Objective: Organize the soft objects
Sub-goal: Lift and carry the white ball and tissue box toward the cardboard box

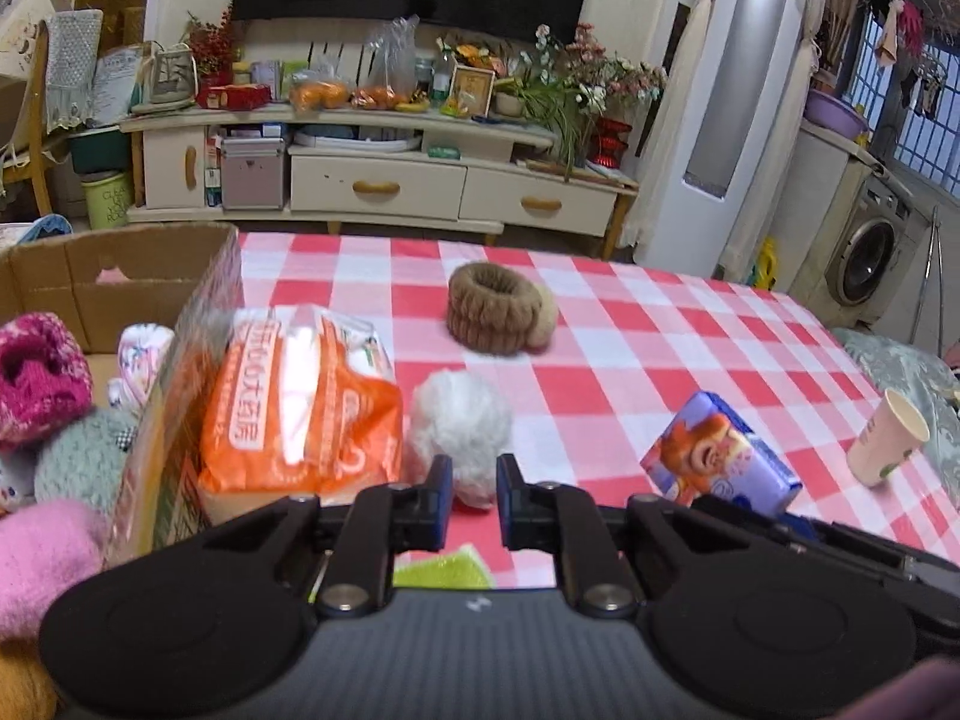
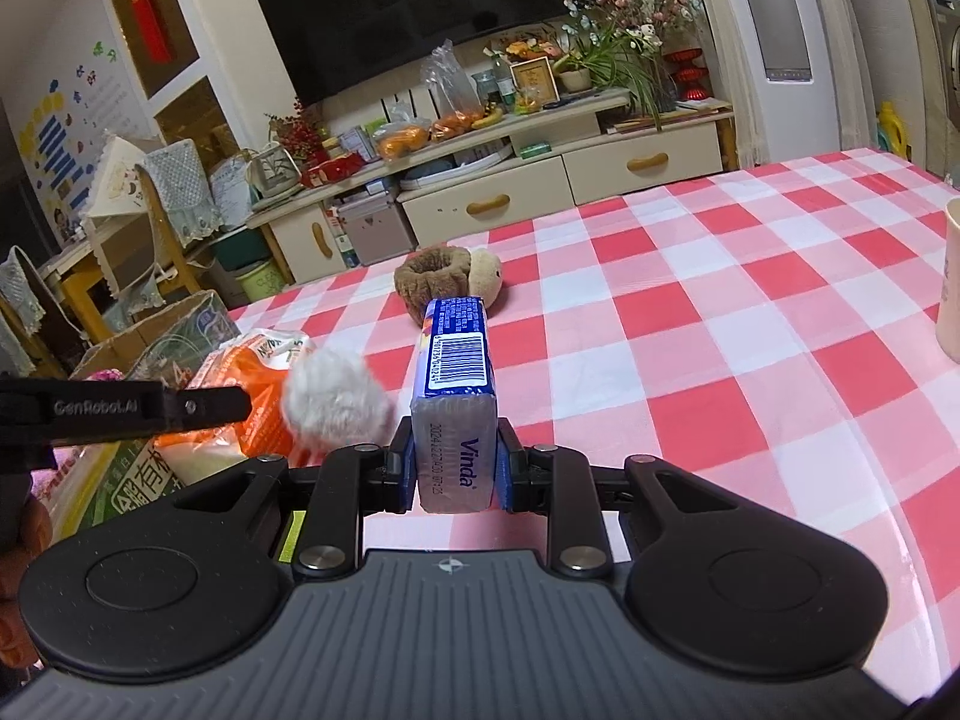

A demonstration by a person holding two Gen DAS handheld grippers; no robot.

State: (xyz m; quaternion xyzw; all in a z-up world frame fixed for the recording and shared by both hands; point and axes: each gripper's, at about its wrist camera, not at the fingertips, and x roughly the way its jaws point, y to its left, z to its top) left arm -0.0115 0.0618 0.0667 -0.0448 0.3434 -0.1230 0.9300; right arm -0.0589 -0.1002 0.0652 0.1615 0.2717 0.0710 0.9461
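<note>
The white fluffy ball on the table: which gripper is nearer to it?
Left. The left gripper has its fingertips right at the white fluffy ball; the right gripper, shut on the tissue pack, is beside it.

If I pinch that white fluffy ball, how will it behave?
The white fluffy ball looks light and squashy, so fingers would probably sink into its fur. Round, it may roll on the checked cloth if nudged.

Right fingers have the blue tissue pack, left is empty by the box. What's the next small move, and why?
Probably swing the right gripper left toward the cardboard box and release there. The blue tissue pack is already clamped between its fingers, and the box already holds other soft items. The left gripper, shut on nothing, sits near the white pom-pom in that path, so go over it.
</note>
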